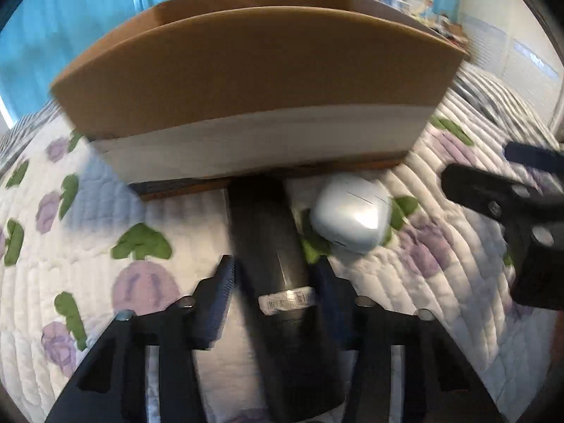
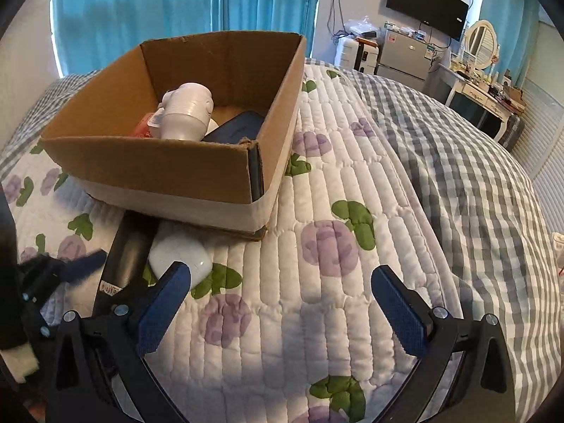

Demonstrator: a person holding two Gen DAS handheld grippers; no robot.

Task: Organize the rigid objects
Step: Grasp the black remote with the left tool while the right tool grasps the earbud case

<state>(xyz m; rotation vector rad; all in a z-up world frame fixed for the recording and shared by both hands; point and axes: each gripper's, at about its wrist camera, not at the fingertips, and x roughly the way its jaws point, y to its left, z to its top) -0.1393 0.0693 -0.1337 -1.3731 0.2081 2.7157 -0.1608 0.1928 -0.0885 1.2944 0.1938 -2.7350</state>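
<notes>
A dark cylinder with a white barcode label (image 1: 278, 268) lies on the quilt, pointing at the cardboard box (image 1: 253, 81). My left gripper (image 1: 273, 275) has its fingers on both sides of the cylinder and looks shut on it. A white earbud case (image 1: 350, 216) lies just right of the cylinder, against the box. In the right wrist view the box (image 2: 158, 167) holds a white bottle (image 2: 187, 114), a dark blue case (image 2: 236, 127) and a red item (image 2: 142, 130). My right gripper (image 2: 282, 303) is open and empty above the quilt, right of the earbud case (image 2: 179, 255) and cylinder (image 2: 128, 253).
A floral quilt (image 2: 317, 317) covers the bed, with a grey checked blanket (image 2: 476, 176) to the right. Blue curtains, a wall TV, a small fridge and a dressing table stand at the back. The right gripper shows at the right edge of the left wrist view (image 1: 521, 211).
</notes>
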